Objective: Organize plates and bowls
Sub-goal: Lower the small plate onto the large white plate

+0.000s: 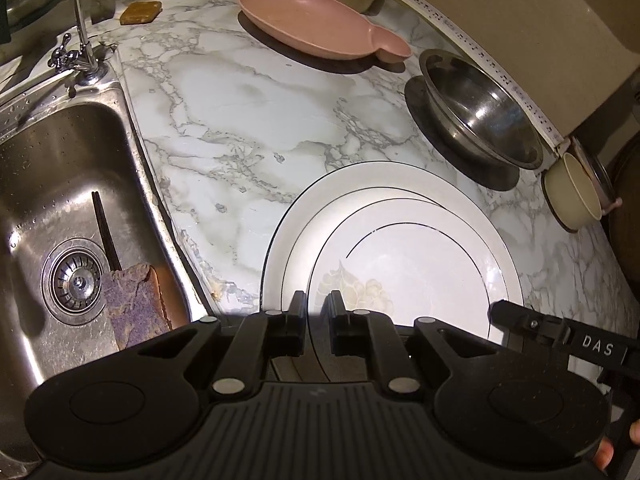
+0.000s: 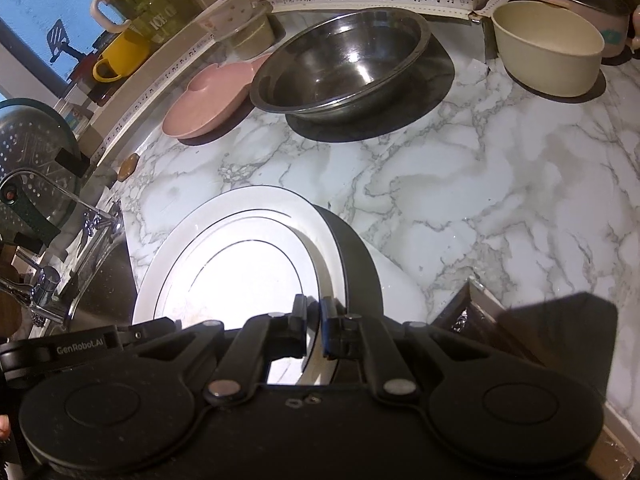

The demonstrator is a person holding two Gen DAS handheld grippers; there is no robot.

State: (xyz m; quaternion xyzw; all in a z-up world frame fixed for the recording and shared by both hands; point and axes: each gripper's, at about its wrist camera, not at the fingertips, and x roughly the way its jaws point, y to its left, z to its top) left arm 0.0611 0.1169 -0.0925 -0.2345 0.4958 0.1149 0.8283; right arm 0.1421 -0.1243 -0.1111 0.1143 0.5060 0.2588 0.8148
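Plates (image 1: 400, 248) sit stacked near the counter's (image 1: 224, 120) front edge, just right of the sink (image 1: 68, 184), with both grippers pinching the rim from opposite sides. Left gripper (image 1: 318, 308) has its jaws nearly together on the near-left rim; right gripper (image 2: 315, 312) is clamped on the right rim, which shows white between its pads w/ a dark underside behind it.

To do this step well, I'd say: keep both clamps firm and level, lift or slide as one unit, no twisting, since thin glazed rims slip easily. Looks like a smaller plate rests inside a bigger one, so any tilt could send the top one sliding. Move slowly, keep the stack flat, and steer clear of the sink edge.

Plates are white, glossy, w/ thin dark rings and a faint pale floral print near the front. Strong glare in the middle hides detail there.

Other dishes wait farther back: pink dish (image 1: 320, 28) near the wall, steel bowl (image 1: 480, 112) to its right, cream bowl (image 1: 576, 192) at the far right, all well apart from the stack.
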